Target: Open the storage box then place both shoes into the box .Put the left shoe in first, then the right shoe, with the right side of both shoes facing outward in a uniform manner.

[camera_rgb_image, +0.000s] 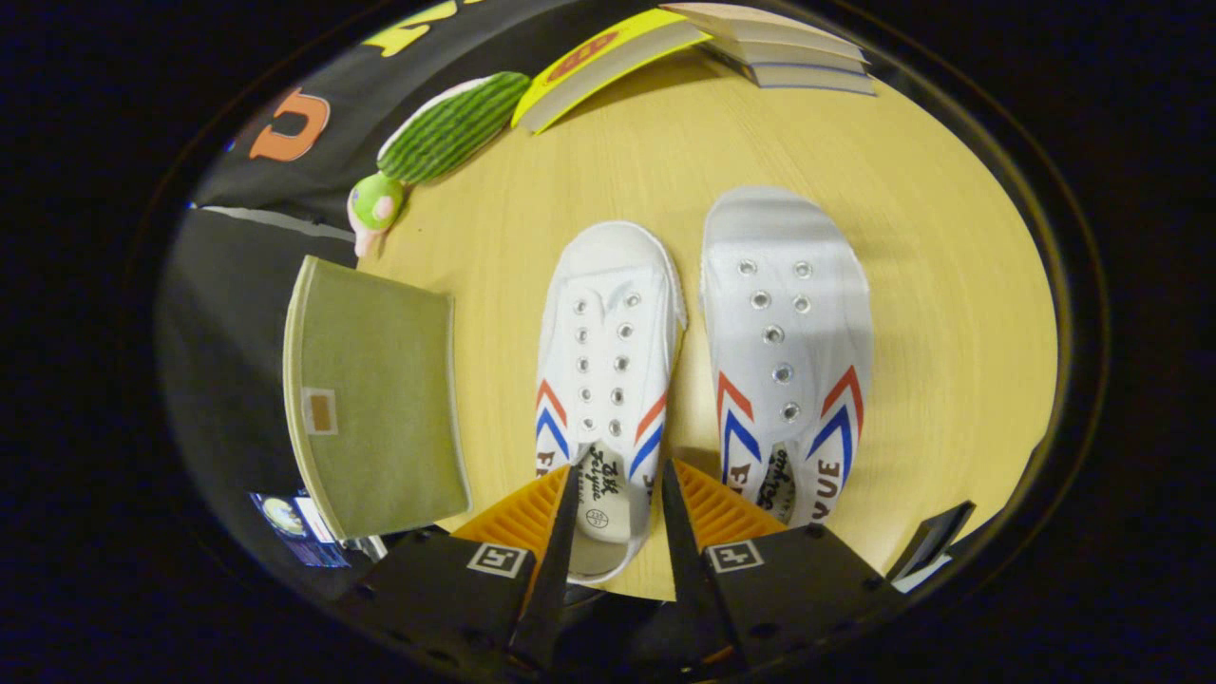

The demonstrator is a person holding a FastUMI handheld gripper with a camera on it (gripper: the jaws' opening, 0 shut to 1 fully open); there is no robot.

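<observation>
wooden table [931, 313] holds two white shoes [608, 361], gripper [619, 475] fingers spread.

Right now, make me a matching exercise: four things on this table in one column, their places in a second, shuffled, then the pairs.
Things
1. left-hand white shoe
2. olive storage box
3. green plush toy
4. books

Places
A. far side of the table, beyond both shoes
B. heel between the open tool fingers
C. beside the shoes, lid closed
D. table edge, beyond the box

Pairs: 1-B, 2-C, 3-D, 4-A
</observation>
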